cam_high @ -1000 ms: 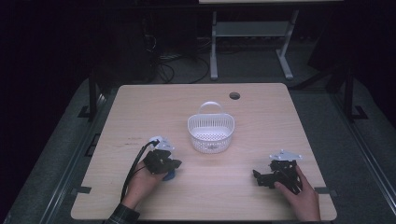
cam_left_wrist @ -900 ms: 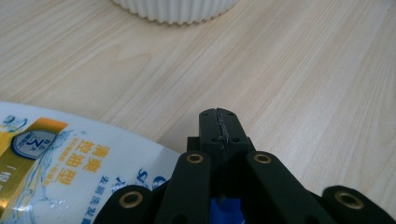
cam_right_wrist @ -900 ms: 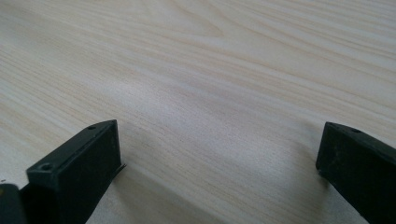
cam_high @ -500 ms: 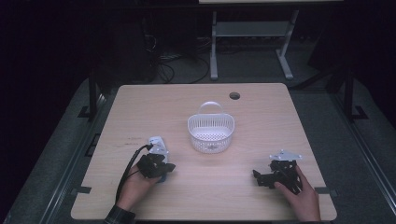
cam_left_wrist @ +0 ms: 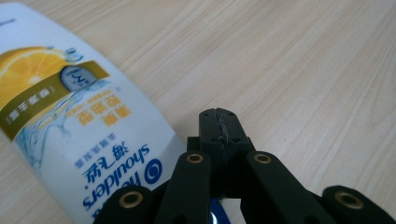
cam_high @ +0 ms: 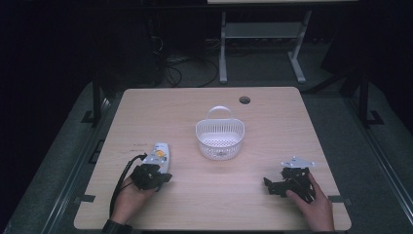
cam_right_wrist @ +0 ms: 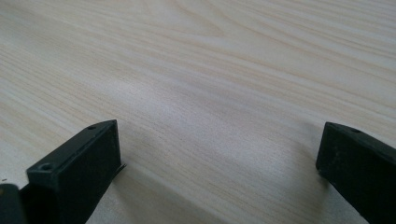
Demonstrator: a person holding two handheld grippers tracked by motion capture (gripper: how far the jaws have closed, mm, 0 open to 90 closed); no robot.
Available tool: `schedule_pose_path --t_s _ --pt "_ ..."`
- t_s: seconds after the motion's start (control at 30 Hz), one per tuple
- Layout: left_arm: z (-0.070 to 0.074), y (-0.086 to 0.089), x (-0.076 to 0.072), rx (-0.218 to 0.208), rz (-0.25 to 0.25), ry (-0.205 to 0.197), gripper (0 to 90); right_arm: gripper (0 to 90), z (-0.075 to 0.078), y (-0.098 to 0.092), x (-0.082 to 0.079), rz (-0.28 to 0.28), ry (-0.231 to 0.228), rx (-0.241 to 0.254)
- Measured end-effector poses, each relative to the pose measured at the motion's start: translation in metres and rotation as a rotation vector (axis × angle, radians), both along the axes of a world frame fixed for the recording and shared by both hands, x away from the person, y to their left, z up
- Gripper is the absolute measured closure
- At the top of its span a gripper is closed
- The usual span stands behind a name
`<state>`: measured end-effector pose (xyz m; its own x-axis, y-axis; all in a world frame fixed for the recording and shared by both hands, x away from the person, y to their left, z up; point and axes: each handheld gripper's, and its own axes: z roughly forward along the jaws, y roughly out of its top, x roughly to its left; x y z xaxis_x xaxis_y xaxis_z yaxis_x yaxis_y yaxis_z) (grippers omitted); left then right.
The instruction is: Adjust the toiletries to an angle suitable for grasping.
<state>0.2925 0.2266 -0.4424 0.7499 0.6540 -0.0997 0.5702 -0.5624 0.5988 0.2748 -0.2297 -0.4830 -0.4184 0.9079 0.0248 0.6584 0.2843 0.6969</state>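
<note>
- Wood-grain laminate surface point(cam_high: 272, 131), pale and rectangular, carries a white plastic shampoo bottle with an orange-slice label point(cam_high: 159, 155); it lies flat near the front left, well apart from the white perforated plastic basket with a loop handle point(cam_high: 219, 138) at the middle.
- Left gripper point(cam_left_wrist: 219, 122) is clenched with its jaws pressed together and nothing between them; its tips sit just beside the bottle's lower end, and whether they touch it I cannot tell.
- Right gripper point(cam_high: 272, 185) rests low over the front right of the surface with its jaws spread wide — released, empty, with bare wood between them.
- Risk, as I judge it: a shut gripper cannot take the bottle, so any push from here would only slide or spin it on the smooth wood.
- Another risk: the bottle is smooth and rounded — a grasp taken near one end could let it tip or squirt out of the jaws.
- A carry to the basket that clips its rim could shove the light basket away.
- Round cable hole point(cam_high: 244, 100) sits near the far edge of the surface.
- Beyond it the room is dark, with grey flooring, loose cables point(cam_high: 190, 68) and a white metal table frame point(cam_high: 258, 48).
</note>
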Motion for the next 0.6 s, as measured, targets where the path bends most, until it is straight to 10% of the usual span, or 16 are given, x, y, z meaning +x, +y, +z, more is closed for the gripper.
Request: schedule_pose_path --t_s 0.6 --pt "0.001 0.040 -0.009 0.007 0.093 -0.014 89.9 0.0 0.000 0.000 0.000 -0.001 0.001 0.002"
